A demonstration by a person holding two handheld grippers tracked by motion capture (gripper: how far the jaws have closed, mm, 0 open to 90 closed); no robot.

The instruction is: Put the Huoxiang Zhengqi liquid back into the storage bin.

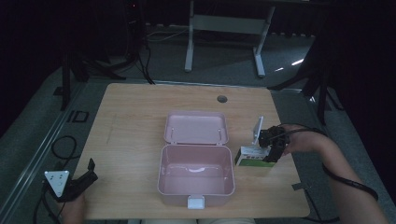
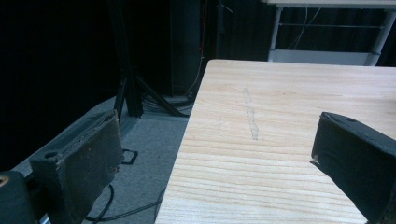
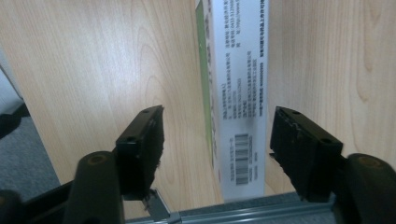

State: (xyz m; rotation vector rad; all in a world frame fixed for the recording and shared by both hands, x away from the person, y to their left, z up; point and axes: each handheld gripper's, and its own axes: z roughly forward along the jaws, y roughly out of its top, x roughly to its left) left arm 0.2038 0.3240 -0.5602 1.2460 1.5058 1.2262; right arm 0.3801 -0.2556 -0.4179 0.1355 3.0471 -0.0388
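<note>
Light wooden table, rounded corners, a small round hole near its far edge. Sitting mid-table, a pink box lies open, its lid flat on the wood behind it, a white latch at the near side. Just right of the box rests a small white-and-green carton, printed text and a barcode on its side.

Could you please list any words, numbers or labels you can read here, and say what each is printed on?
None can be quoted.
Box: lines of small print down its white side, too blurred to read.
Box: a barcode with digits beneath, too small to read.
Pink case: no text visible.
Table: no text visible.
</note>
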